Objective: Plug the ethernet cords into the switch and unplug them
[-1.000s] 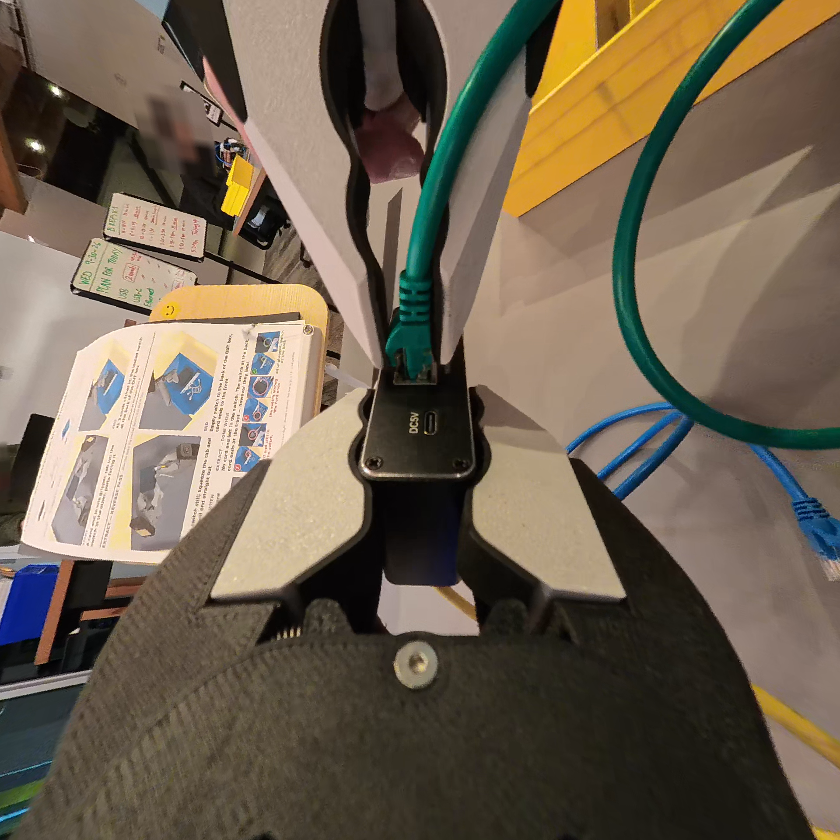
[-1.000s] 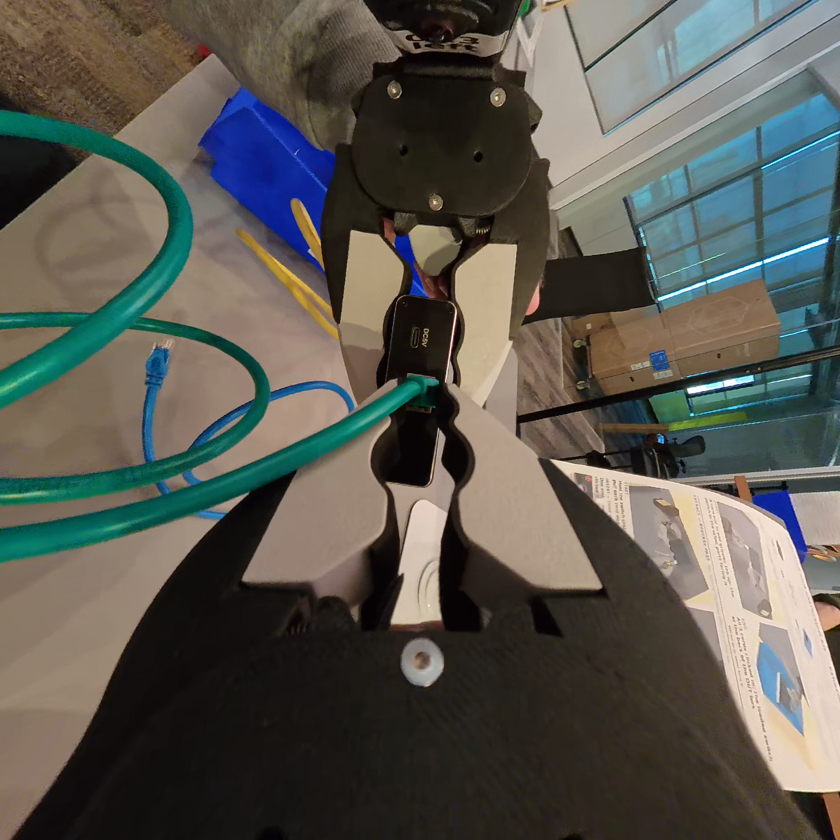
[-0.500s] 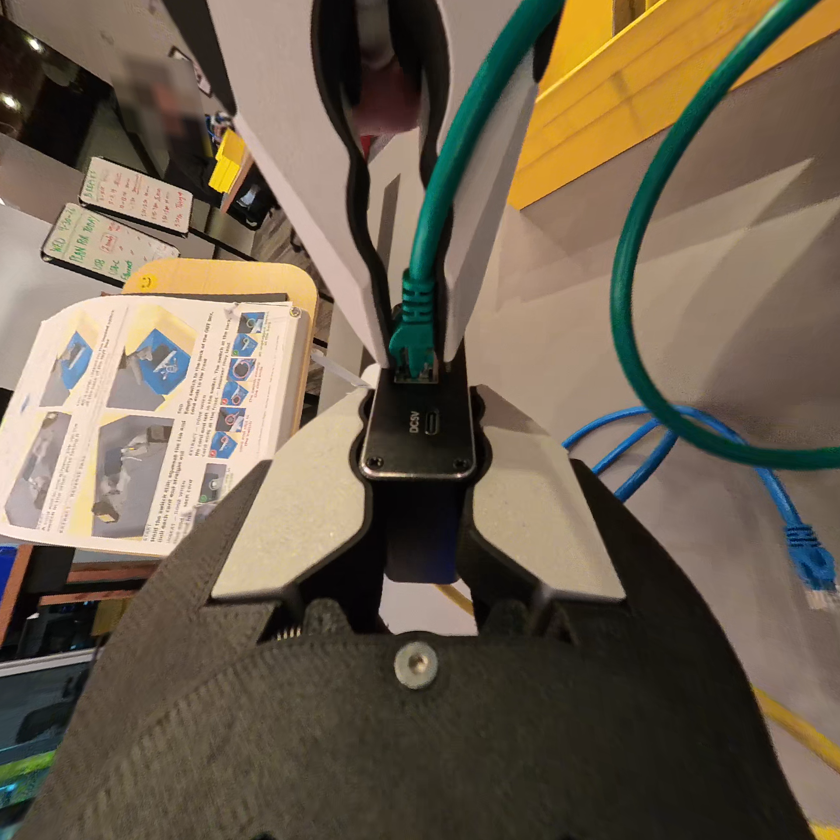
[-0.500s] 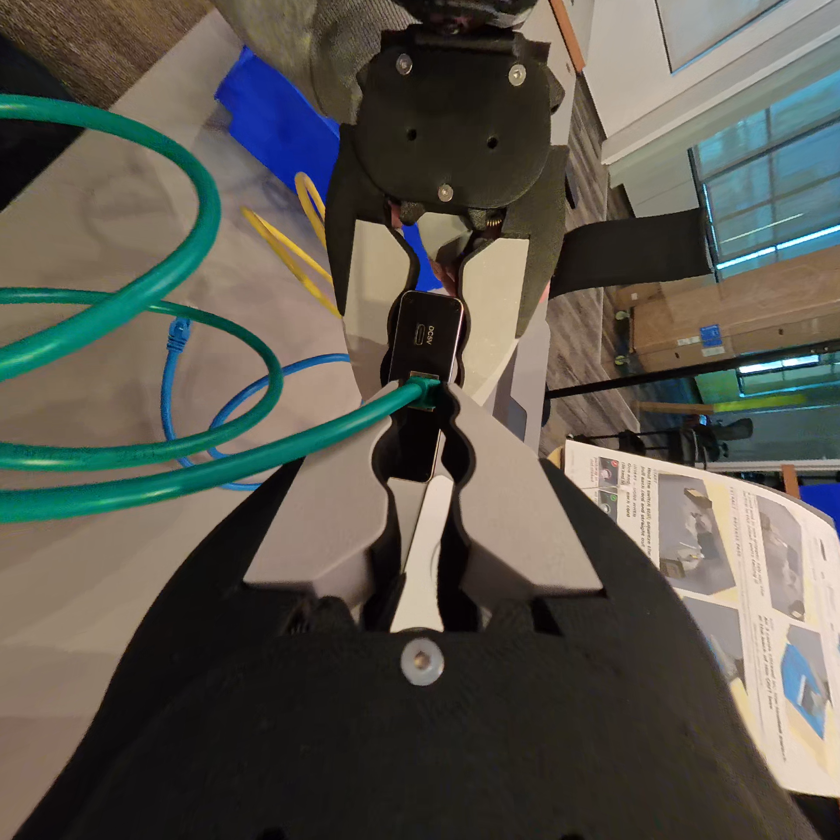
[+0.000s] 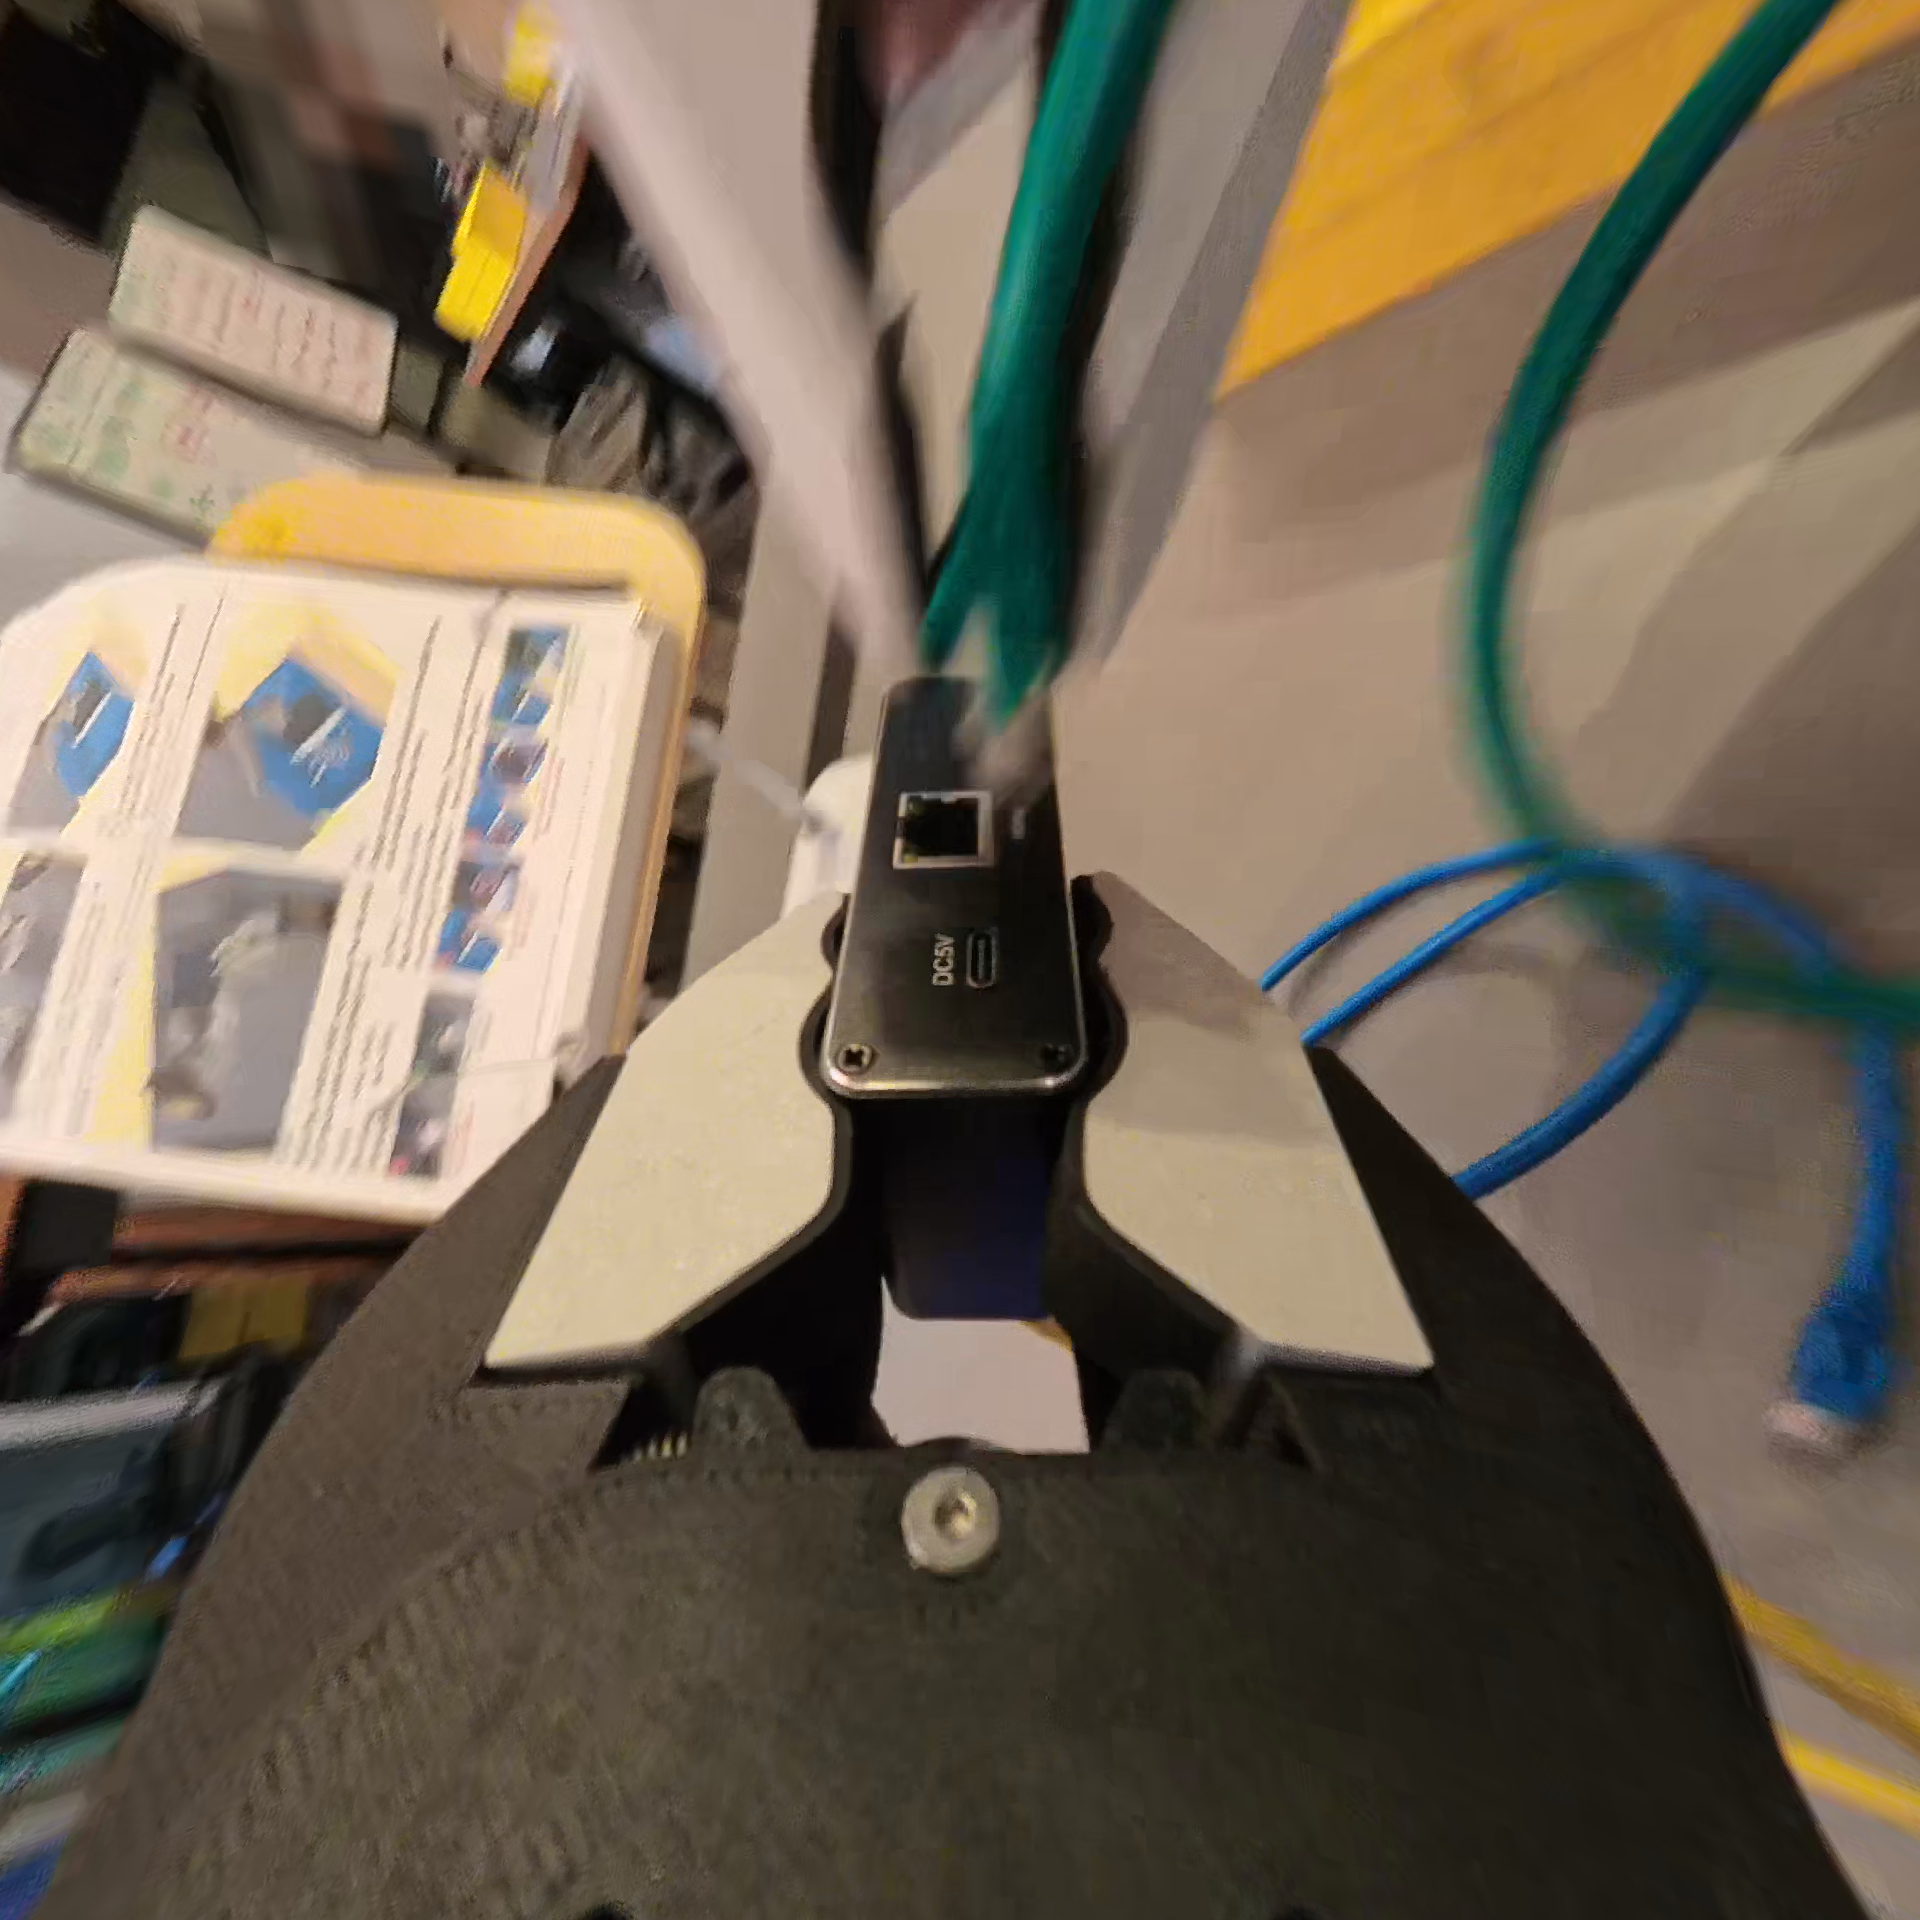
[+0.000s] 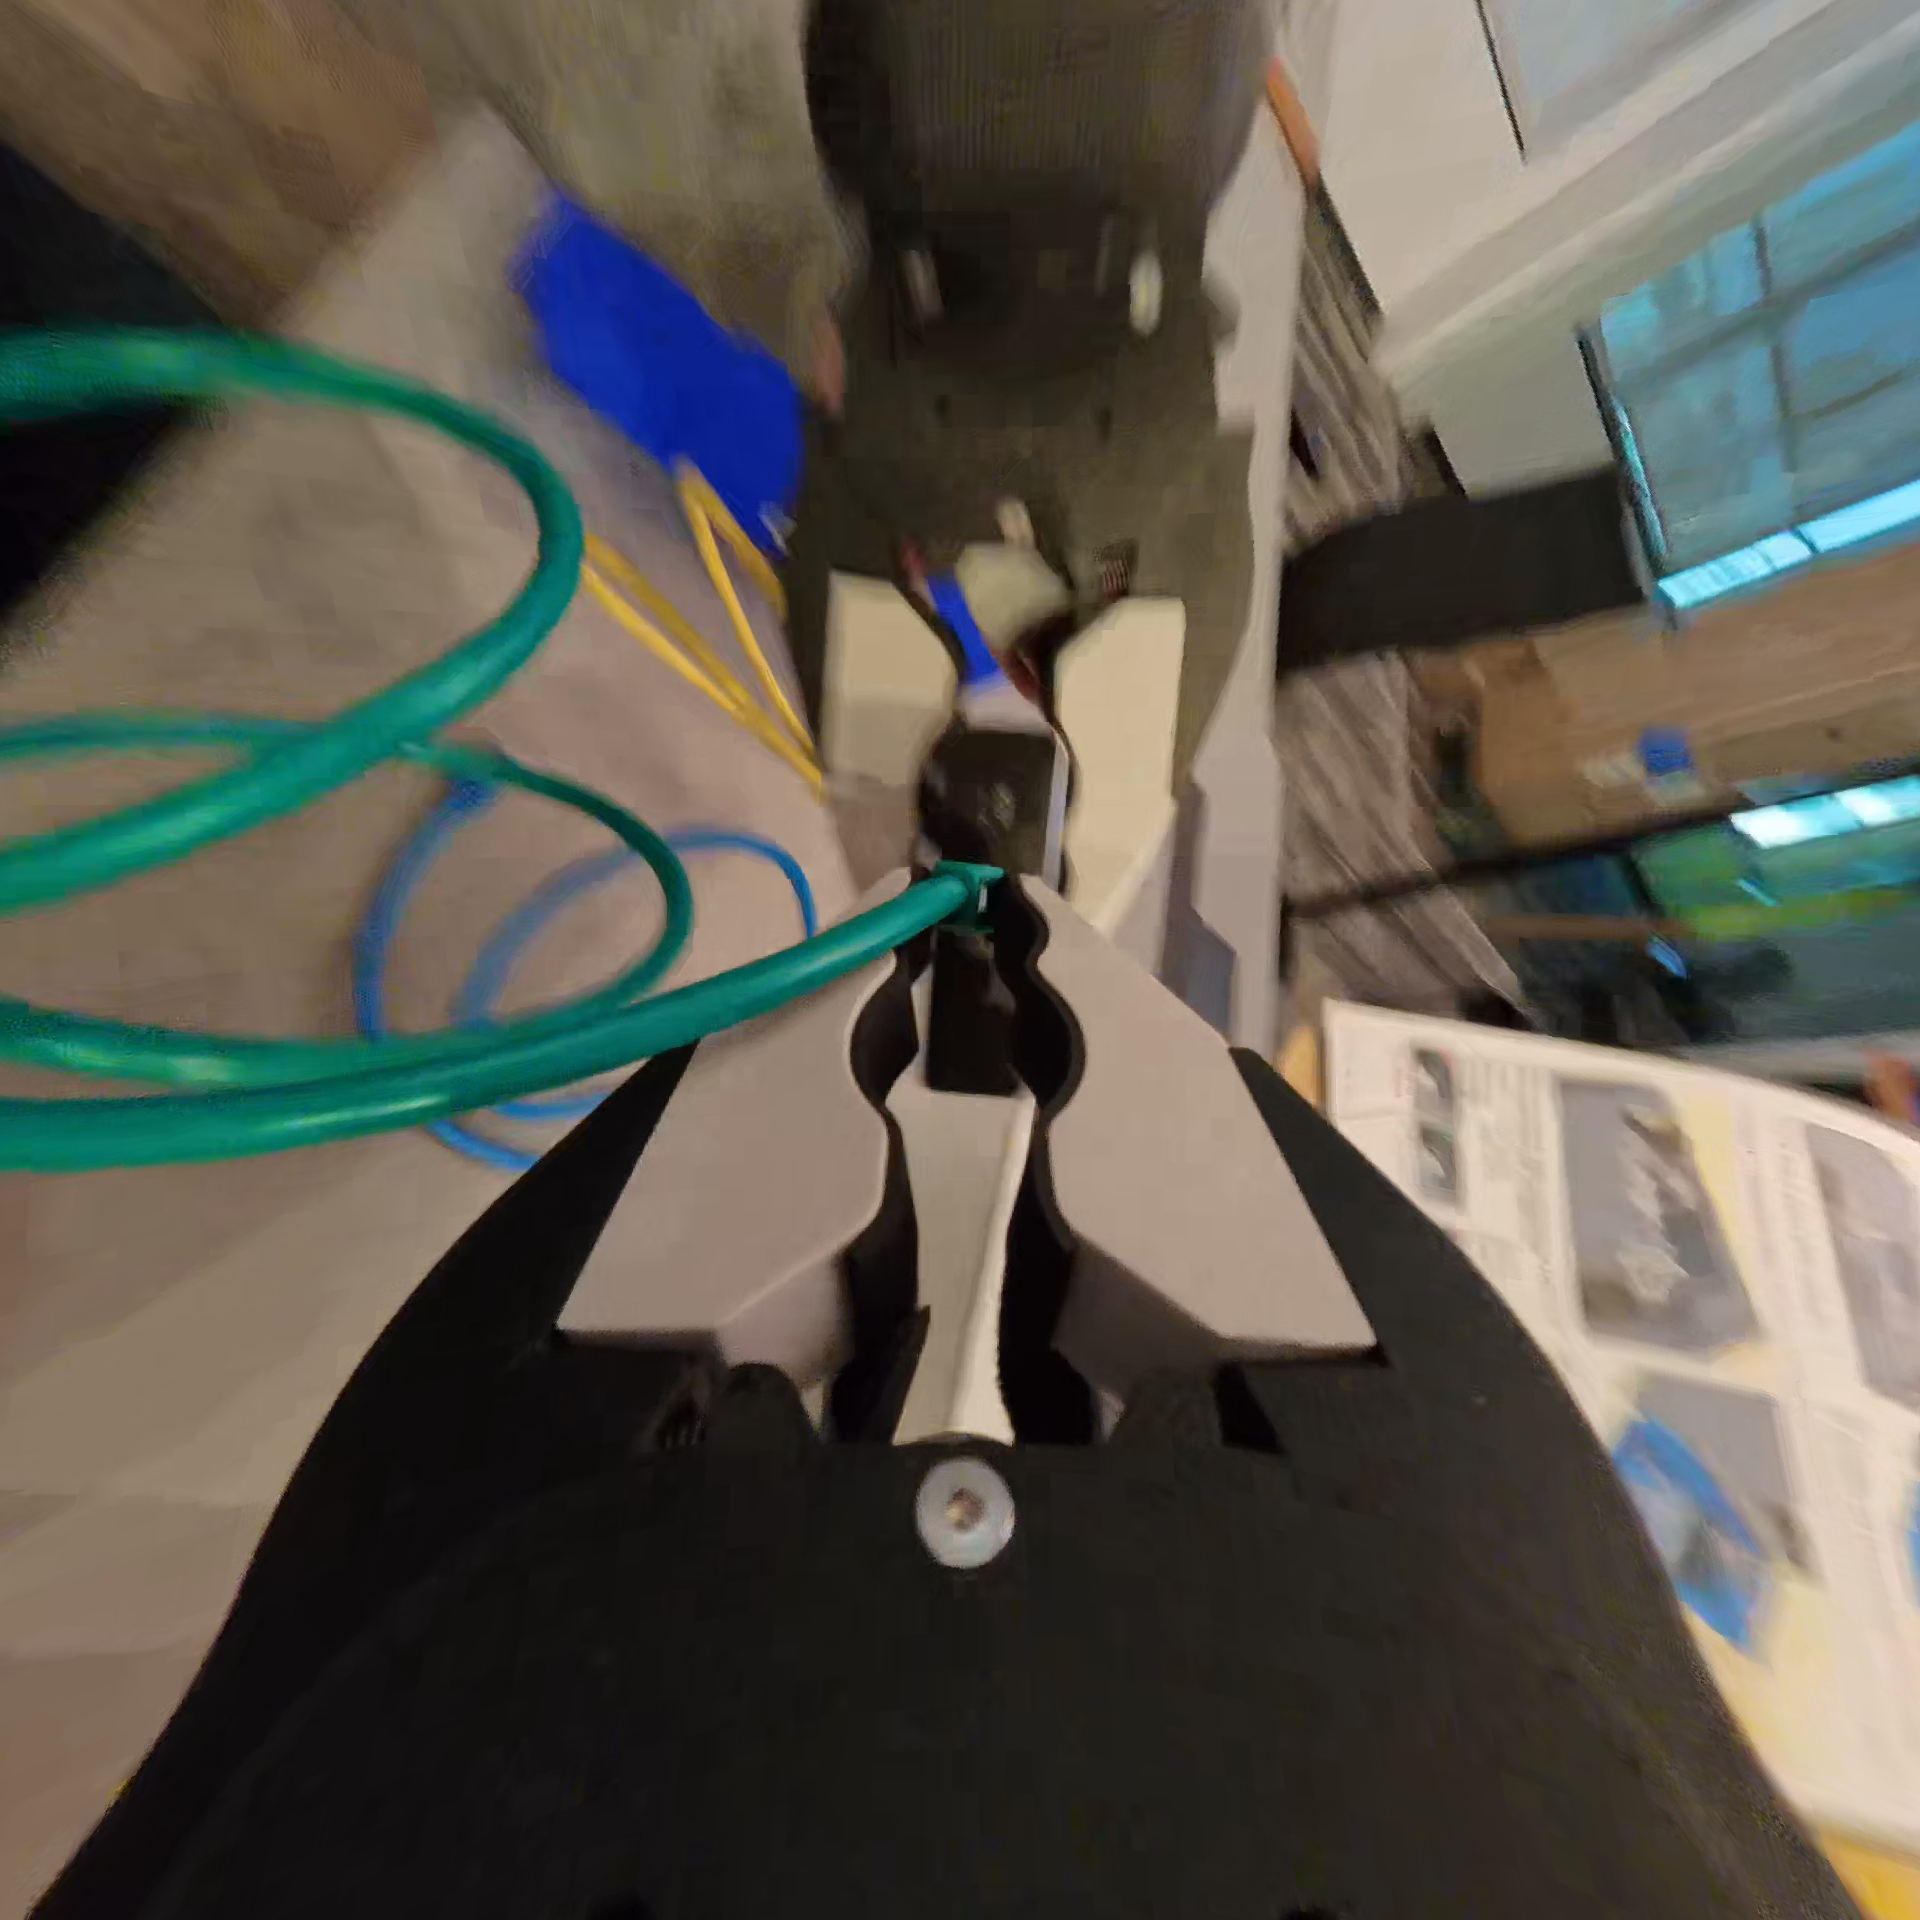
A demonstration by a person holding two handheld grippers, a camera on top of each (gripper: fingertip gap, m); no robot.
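The grey table (image 5: 1558, 644) spreads under everything, smooth and matte. On it lie loose loops of green cord (image 6: 312, 1070), a thinner blue cord (image 5: 1683, 997) with a clear-tipped plug, and flat yellow cords (image 6: 717, 644). Off its edge stands a printed sheet (image 5: 260, 894) on a pale wooden board, photo panels with columns of small print; behind it are two whiteboards (image 5: 218, 353) with handwriting, too blurred to follow.

My left gripper (image 5: 961, 997) has its grey fingers (image 5: 727, 1101) pinching the switch (image 5: 961, 935), a slim dark metal box with rounded corners and two small screws. Its end face shows one square socket, open and empty, a small oval port below it, and a short printed marking beside that port.

My right gripper (image 6: 982, 914) has its scalloped fingers (image 6: 1164, 1101) pressed together on the green cord just behind its ribbed boot. In the left view the plug (image 5: 997, 665) is a green smear just beyond the socket, clear of it, hovering above the far end of the switch.
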